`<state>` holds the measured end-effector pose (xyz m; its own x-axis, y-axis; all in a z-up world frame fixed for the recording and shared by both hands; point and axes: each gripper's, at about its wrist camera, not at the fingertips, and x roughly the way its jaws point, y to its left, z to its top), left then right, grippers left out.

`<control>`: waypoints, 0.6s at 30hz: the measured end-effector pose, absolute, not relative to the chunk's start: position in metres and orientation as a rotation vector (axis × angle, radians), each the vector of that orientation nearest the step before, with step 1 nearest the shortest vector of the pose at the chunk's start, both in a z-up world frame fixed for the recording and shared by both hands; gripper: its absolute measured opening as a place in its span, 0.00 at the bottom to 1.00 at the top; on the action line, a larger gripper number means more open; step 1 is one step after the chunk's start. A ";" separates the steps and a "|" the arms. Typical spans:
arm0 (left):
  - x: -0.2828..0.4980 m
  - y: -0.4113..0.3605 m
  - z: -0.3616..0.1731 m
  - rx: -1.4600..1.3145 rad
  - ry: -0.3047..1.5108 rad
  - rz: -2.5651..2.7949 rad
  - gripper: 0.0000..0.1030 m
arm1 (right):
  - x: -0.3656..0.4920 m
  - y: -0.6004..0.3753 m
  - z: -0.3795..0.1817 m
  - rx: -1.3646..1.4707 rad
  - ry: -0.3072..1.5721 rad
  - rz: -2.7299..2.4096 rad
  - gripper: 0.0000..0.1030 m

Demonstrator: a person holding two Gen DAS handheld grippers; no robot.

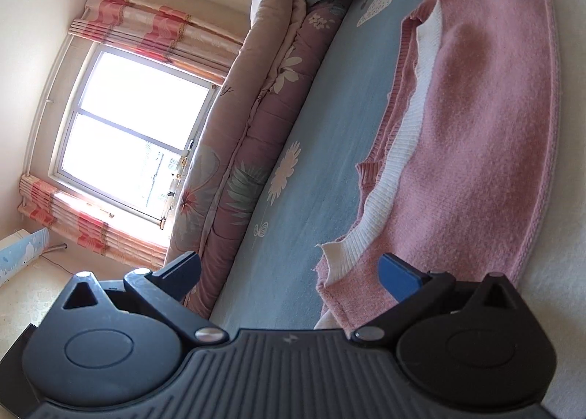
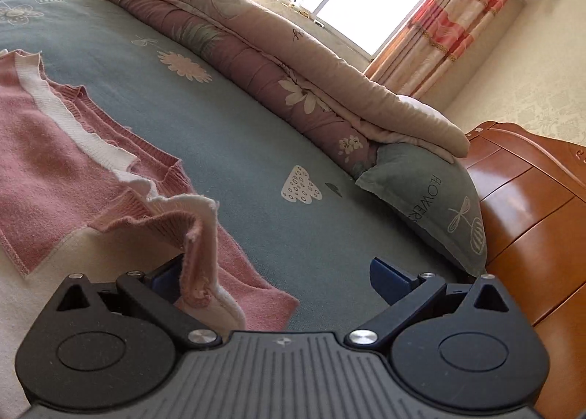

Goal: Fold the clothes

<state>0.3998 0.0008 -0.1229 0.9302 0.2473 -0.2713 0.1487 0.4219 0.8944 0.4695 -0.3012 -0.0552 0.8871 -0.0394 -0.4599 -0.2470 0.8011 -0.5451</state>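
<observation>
Right hand-held gripper [image 2: 280,272] spread, pink sweater [image 2: 55,137] hem against one finger; left hand-held gripper [image 1: 289,272] spread. Advise pinching both hem corners near the bed [image 2: 227,133] edge before lifting.

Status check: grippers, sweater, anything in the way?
Left gripper open, holding nothing. Right gripper open, raised sweater edge against its left finger. Sweater flat on bed. Nothing in the way.

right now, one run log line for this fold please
step: fold clothes | left gripper: open, at pink sweater hem | right gripper: open, raised sweater edge draped by one finger | sweater flat on blue bedsheet
</observation>
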 end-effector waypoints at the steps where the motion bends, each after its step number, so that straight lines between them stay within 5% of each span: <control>1: 0.398 -0.001 -0.121 1.135 0.396 0.056 1.00 | 0.477 -0.306 -0.055 -0.623 0.477 0.097 1.00; 6: 0.387 -0.006 -0.114 1.084 0.437 0.002 1.00 | 0.497 -0.331 -0.048 -0.418 0.535 0.024 1.00; 18: 0.369 0.027 -0.092 0.401 0.700 -0.324 0.99 | 0.420 -0.314 -0.065 -0.123 0.656 0.527 1.00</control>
<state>0.3686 0.0274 -0.0918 0.7205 -0.1528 -0.6764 0.4164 0.8753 0.2459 0.4198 -0.3140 -0.0649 0.6664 0.4280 -0.6105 -0.5040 0.8620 0.0540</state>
